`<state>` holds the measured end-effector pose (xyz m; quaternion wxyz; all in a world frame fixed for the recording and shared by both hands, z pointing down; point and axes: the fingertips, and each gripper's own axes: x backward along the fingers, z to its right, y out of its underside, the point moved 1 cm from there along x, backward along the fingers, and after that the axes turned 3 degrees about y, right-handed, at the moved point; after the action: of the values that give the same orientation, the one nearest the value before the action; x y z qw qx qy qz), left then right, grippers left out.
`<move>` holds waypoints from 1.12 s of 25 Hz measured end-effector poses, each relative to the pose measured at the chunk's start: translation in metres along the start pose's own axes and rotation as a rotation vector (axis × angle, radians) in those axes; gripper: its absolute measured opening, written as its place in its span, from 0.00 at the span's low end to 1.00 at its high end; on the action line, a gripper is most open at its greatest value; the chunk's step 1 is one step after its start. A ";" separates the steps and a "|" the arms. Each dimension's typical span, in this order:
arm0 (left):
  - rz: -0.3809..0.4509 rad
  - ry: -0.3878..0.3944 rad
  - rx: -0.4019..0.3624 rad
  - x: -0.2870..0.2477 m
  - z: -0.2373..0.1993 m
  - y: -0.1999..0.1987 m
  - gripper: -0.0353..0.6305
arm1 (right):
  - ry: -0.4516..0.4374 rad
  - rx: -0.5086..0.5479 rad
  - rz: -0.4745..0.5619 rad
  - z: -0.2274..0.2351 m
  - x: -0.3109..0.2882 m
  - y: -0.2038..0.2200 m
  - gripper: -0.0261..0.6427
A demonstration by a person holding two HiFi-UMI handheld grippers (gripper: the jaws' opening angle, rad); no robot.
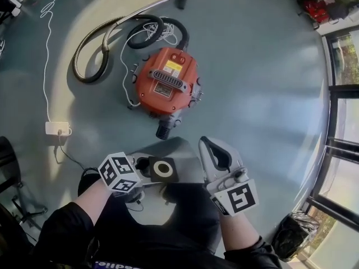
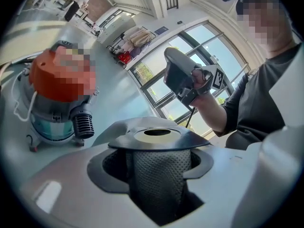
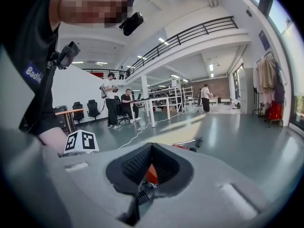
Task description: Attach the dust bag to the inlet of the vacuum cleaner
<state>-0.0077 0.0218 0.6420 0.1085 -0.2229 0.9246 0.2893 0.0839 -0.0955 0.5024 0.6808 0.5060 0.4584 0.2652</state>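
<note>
The orange vacuum cleaner stands on the floor ahead, its ribbed inlet facing me; in the left gripper view it is the orange vacuum cleaner at the left. My left gripper is shut on the dust bag, whose black collar with a white ring faces up. In the left gripper view the grey mesh bag fills the jaws under the collar. My right gripper is shut and holds nothing, just right of the bag. Its closed jaws point at the vacuum.
A black hose and metal wand curl behind the vacuum. A white power strip with its cable lies at the left. Window frames and a dark bag line the right side. Desks and people stand far off.
</note>
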 end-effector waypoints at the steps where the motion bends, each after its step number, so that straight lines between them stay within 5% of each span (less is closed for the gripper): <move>1: 0.008 0.009 0.012 -0.002 -0.007 0.003 0.51 | 0.000 0.003 0.003 0.001 -0.003 0.007 0.03; 10: 0.019 -0.002 0.060 -0.021 -0.069 0.021 0.51 | -0.006 0.047 0.026 0.007 -0.033 0.059 0.03; 28: 0.049 0.060 0.144 -0.037 -0.131 0.038 0.51 | -0.013 0.160 0.120 0.013 -0.059 0.096 0.03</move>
<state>-0.0030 -0.0138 0.7786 0.0897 -0.2003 0.9510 0.2178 0.0799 -0.1163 0.6138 0.6239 0.5872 0.4425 0.2649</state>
